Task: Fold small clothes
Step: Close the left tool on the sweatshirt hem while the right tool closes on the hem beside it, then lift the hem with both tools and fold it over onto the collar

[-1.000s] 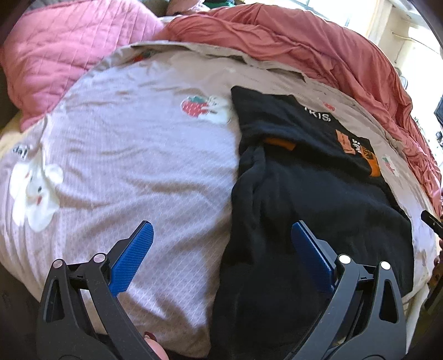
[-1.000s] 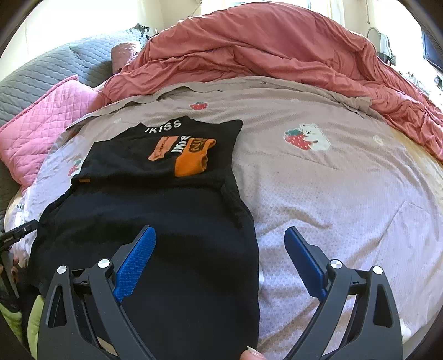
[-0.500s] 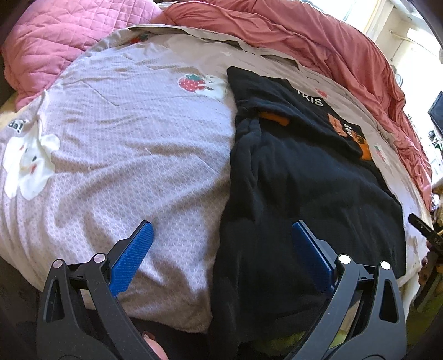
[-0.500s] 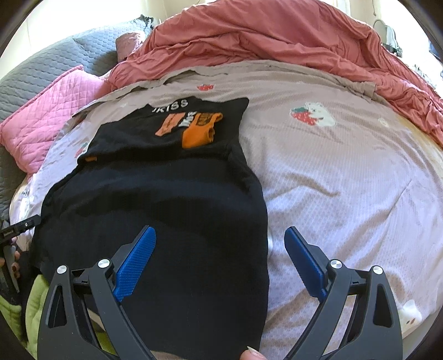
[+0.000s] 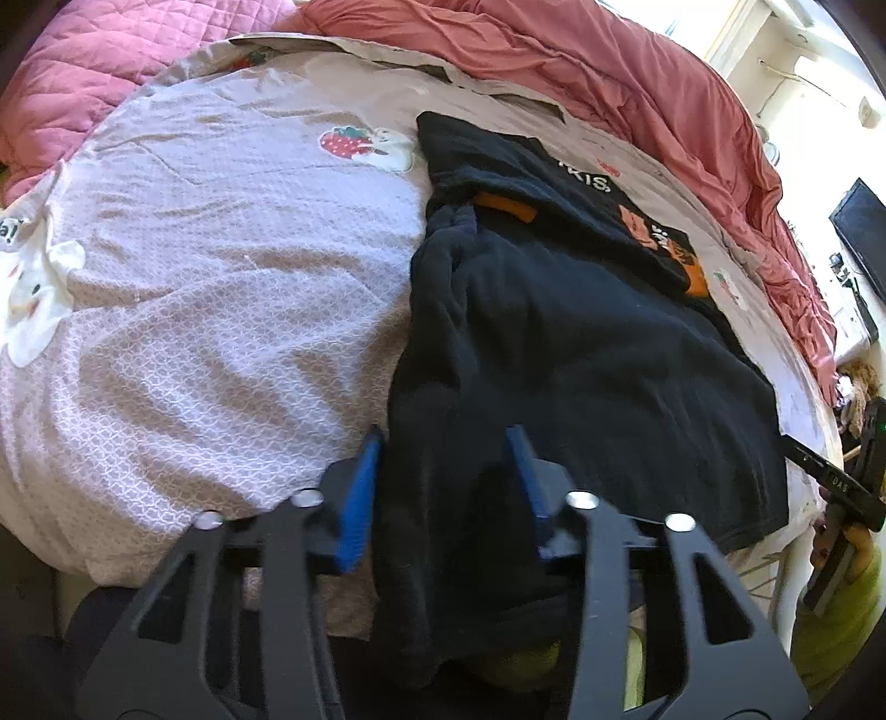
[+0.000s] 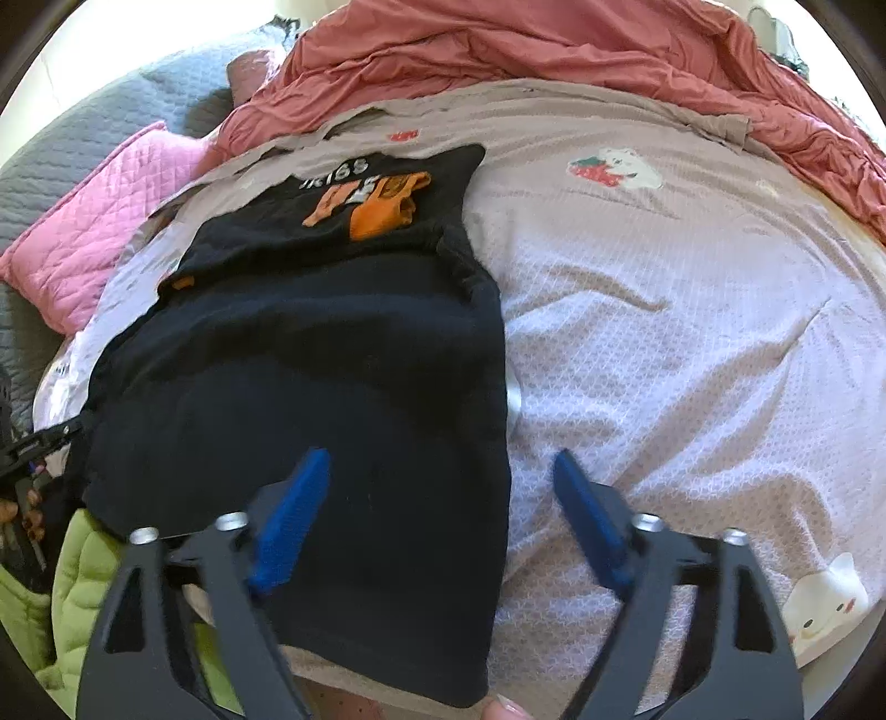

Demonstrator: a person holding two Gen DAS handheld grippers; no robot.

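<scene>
A black garment (image 5: pixel 581 343) with orange patches and white lettering lies flat on the bed; it also shows in the right wrist view (image 6: pixel 310 376). Its near hem hangs over the bed's front edge. My left gripper (image 5: pixel 446 471) sits at the garment's near left edge with its blue fingers (image 5: pixel 360 498) partly closed around the fabric; the jaws stand apart. My right gripper (image 6: pixel 437 498) is over the near right corner of the garment, its jaws narrowed but open, with one blue finger (image 6: pixel 293 520) over the black cloth and the other over the sheet.
The bed has a lilac sheet (image 6: pixel 692 343) with strawberry and bear prints. A red duvet (image 6: pixel 526 50) is bunched at the back. A pink quilted pillow (image 6: pixel 94 243) lies at the left. Green fabric (image 6: pixel 72 581) hangs below the bed edge.
Both grippers moved down toward the garment's near hem. Both sets of jaws narrowed from wide open, the left more than the right.
</scene>
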